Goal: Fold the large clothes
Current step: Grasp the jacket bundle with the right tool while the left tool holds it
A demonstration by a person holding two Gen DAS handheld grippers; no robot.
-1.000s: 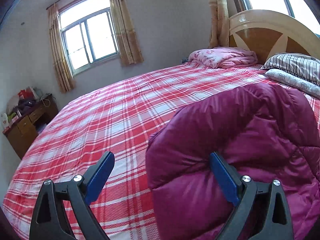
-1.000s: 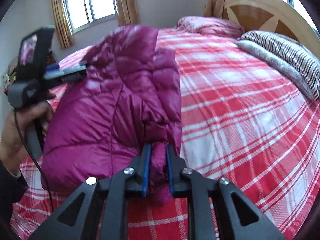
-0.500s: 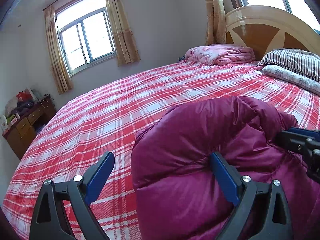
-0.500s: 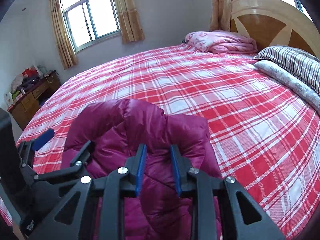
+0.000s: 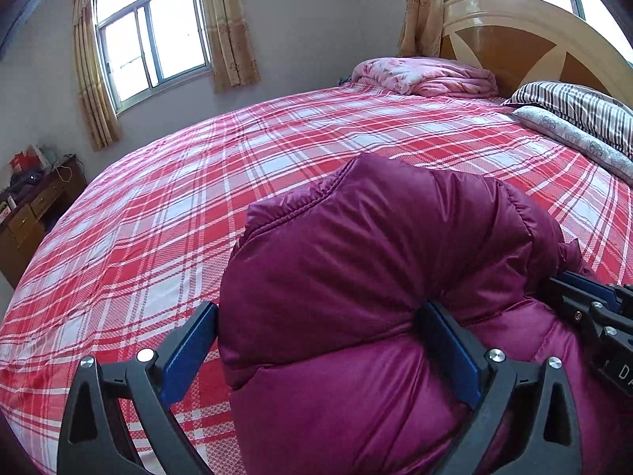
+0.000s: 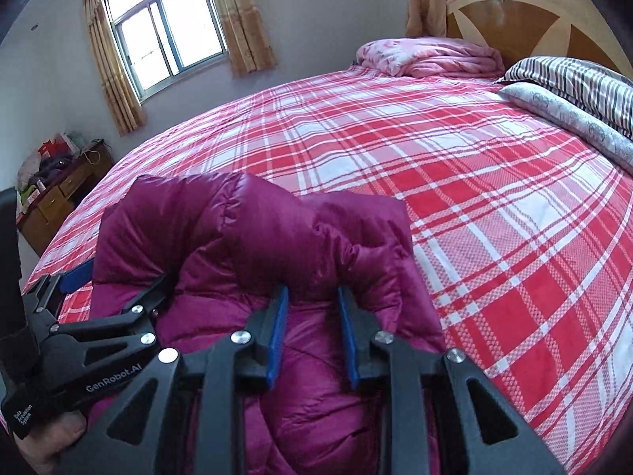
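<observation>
only right view shows left hand-held gripper (image 6: 118, 285) straddling jacket (image 6: 253, 237).

Jacket (image 5: 376, 297) lying on bed (image 5: 237, 182), filling 6 o'clock of left wrist view. Folded quilt (image 5: 427, 77) sitting at 1 o'clock, before headboard (image 5: 522, 27). Pillows (image 5: 573, 118) lying at 3 o'clock along bed edge. Window (image 5: 154, 43) standing at 11 o'clock behind bed. Desk (image 5: 35, 206) standing at 9 o'clock, beside bed.

Both hand-held grippers (image 5: 316, 340) (image 6: 312, 332) parted.
</observation>
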